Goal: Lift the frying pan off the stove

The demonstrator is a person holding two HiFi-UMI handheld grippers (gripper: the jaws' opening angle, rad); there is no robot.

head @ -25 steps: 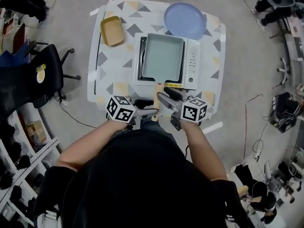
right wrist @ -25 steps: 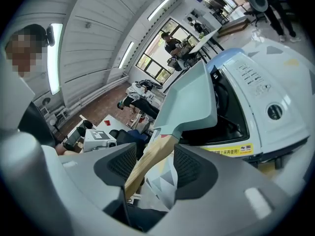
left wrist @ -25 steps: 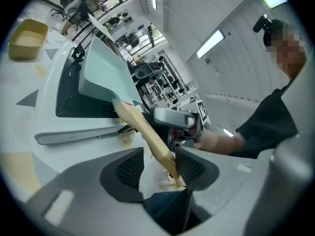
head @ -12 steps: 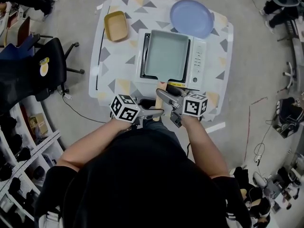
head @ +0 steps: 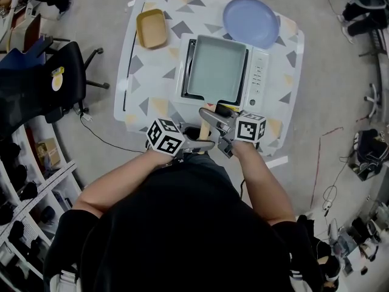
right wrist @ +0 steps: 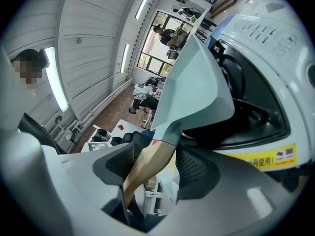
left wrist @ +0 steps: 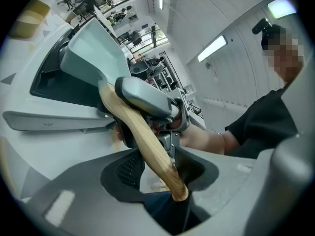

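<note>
The pan (head: 217,69) sits flat on the stove (head: 258,81) in the middle of the worktop (head: 152,96), its wooden handle (head: 205,128) sticking out toward the person. It has not left the burner over the last second.

What has changed is at the handle. Both tools have crept in from either side and now straddle it. The right tool (right wrist: 155,163) has just been opening its jaws, and they stand spread wide with the handle's root between them, where the wood meets the pan. The wood lies close against one pad (right wrist: 120,166), but nothing is squeezing it.

The left tool (left wrist: 153,168) takes the free end of the handle. Its jaws are also spread, the wood running at a slant between the pads with a little room on each side, as far as I can make out.

So I'd judge this to be the line-up before the grip. Neither tool is pinching the handle yet, so no lifting can start. If the slanted handle is pinched off-centre, the pan could tip as it rises.
</note>
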